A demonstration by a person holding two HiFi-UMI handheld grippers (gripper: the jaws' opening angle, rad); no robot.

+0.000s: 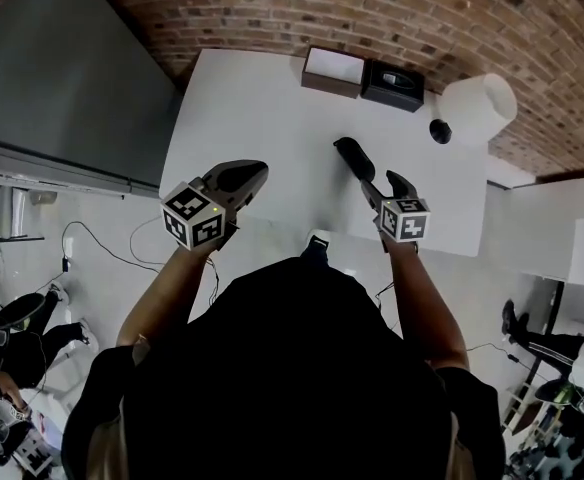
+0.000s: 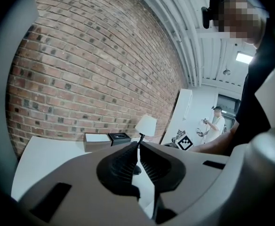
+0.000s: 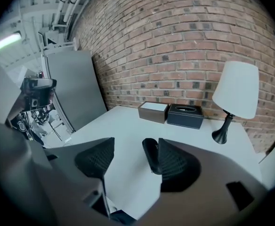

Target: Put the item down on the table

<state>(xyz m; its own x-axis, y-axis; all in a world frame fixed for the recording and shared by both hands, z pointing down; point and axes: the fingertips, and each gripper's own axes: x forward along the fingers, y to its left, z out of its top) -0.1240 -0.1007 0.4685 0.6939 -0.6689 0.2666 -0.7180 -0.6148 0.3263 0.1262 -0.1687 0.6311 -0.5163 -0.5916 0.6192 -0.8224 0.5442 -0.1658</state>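
Observation:
A black oblong case [image 1: 353, 156] lies on the white table [image 1: 262, 108], right of its middle. My right gripper [image 1: 387, 183] hovers just on the near side of the case, open, with nothing between its fingers. In the right gripper view the case [image 3: 150, 155] rests on the tabletop beyond the jaws, partly hidden behind the right-hand pad [image 3: 171, 161]; the gripper [image 3: 135, 145] holds nothing. My left gripper [image 1: 257, 168] hangs over the table's near left part, shut and empty. Its pads meet at the tip in the left gripper view [image 2: 138, 147].
Along the brick wall stand a brown box with a white top [image 1: 333, 70], a black tissue box [image 1: 393, 84] and a lamp with a white shade [image 1: 477, 108]. A grey panel [image 1: 62, 68] stands left of the table. Cables lie on the floor.

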